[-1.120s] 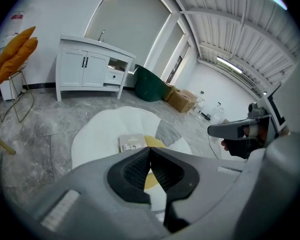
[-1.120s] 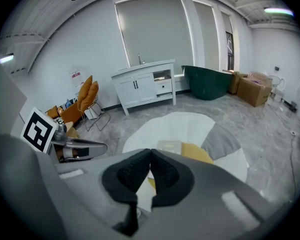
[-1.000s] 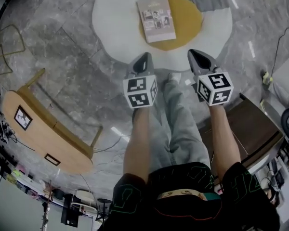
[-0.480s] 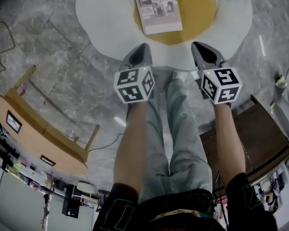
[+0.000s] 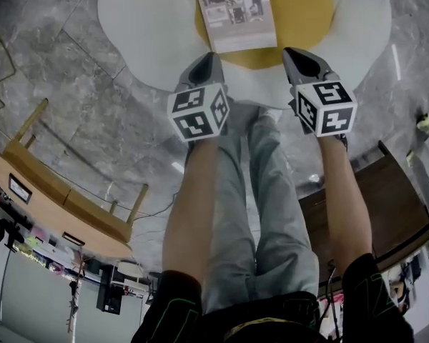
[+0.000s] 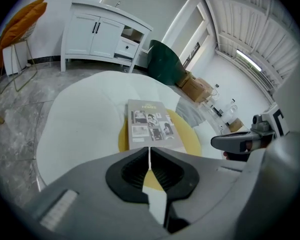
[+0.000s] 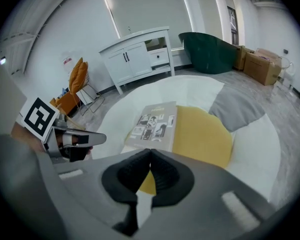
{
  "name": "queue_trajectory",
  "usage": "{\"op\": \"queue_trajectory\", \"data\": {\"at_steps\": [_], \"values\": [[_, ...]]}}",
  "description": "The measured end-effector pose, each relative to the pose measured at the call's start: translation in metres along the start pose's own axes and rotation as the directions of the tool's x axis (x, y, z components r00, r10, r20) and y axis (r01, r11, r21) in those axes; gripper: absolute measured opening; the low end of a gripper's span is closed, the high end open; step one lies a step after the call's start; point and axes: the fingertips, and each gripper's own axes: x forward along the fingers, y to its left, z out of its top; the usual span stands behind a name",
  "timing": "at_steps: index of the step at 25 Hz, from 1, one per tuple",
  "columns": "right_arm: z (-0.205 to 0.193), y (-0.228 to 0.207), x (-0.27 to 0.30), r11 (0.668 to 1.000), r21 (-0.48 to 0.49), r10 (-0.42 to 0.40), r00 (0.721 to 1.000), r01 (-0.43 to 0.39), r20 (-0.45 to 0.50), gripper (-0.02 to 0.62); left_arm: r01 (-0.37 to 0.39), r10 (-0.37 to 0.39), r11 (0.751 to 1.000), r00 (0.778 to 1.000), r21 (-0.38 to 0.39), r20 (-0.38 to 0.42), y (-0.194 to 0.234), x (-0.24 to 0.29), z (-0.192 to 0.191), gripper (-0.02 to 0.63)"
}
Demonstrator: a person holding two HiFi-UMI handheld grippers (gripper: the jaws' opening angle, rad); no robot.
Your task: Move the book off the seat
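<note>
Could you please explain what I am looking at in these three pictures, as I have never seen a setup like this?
No robot here: a person stands holding a grey two-jaw gripper in each hand. The head view looks down from a camera on their head; the other two come from cameras riding on the left gripper and right gripper. On the grey marble floor lies a white fried-egg-shaped seat with a yellow centre, and a grey book with photos on its cover rests on it. Both grippers are shut and empty.
</note>
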Motion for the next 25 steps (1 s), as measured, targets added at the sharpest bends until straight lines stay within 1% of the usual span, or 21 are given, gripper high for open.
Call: {"op": "queue_trajectory", "data": {"at_steps": [2,3,4,5,6,8,12,13,16,19,22,24,25], "values": [[-0.002,-0.004,0.013,1.0,-0.012,0.006,1.0,-0.006,-0.016,0.003,0.0,0.001,1.0,1.0,0.007,-0.012,0.007,0.013,0.0,0.019],[-0.003,-0.007,0.019,1.0,-0.013,0.009,1.0,-0.01,-0.025,0.003,0.002,-0.001,1.0,1.0,0.007,-0.02,0.009,0.02,0.0,0.046],[-0.005,-0.01,0.026,1.0,-0.007,0.014,0.999,-0.014,-0.035,0.003,0.005,-0.004,1.0,1.0,0.007,-0.031,0.012,0.027,-0.001,0.104],[-0.008,-0.012,0.032,1.0,0.005,0.021,0.999,-0.021,-0.048,0.096,0.008,-0.008,1.0,0.999,0.008,-0.045,0.015,0.034,-0.003,0.142],[-0.011,-0.015,0.038,0.999,0.017,0.028,0.998,-0.027,-0.062,0.152,0.012,-0.011,1.0,0.998,0.009,-0.061,0.017,0.04,-0.005,0.165],[-0.014,-0.019,0.049,0.999,0.025,0.032,0.996,-0.03,-0.081,0.155,0.023,-0.023,1.0,0.996,0.002,-0.084,0.022,0.05,-0.009,0.19],[-0.016,-0.02,0.067,0.999,0.027,0.031,0.995,-0.028,-0.09,0.163,0.06,-0.063,0.998,0.991,-0.026,-0.121,0.027,0.063,-0.018,0.212],[-0.018,-0.021,0.07,0.999,0.03,0.027,0.995,-0.024,-0.094,0.178,0.072,-0.075,0.997,0.988,-0.027,-0.136,0.026,0.066,-0.022,0.215],[-0.022,-0.024,0.082,0.999,0.033,0.016,0.994,-0.012,-0.111,0.183,0.109,-0.11,0.994,0.978,-0.014,-0.175,0.023,0.078,-0.031,0.218],[-0.029,-0.02,0.092,0.999,0.044,0.021,0.991,-0.015,-0.136,0.184,0.127,-0.127,0.992,0.973,-0.01,-0.193,0.022,0.085,-0.036,0.221],[-0.029,-0.014,0.089,0.997,0.081,0.016,0.992,-0.006,-0.128,0.186,0.13,-0.128,0.992,0.971,-0.004,-0.204,0.023,0.081,-0.033,0.219],[-0.025,-0.009,0.082,0.997,0.072,0.01,0.991,0.0,-0.133,0.162,0.136,-0.133,0.991,0.969,0.003,-0.209,0.022,0.074,-0.029,0.218],[-0.022,-0.006,0.078,0.998,0.061,0.008,0.99,0.0,-0.138,0.161,0.139,-0.135,0.99,0.968,0.007,-0.212,0.022,0.069,-0.026,0.218]]}}
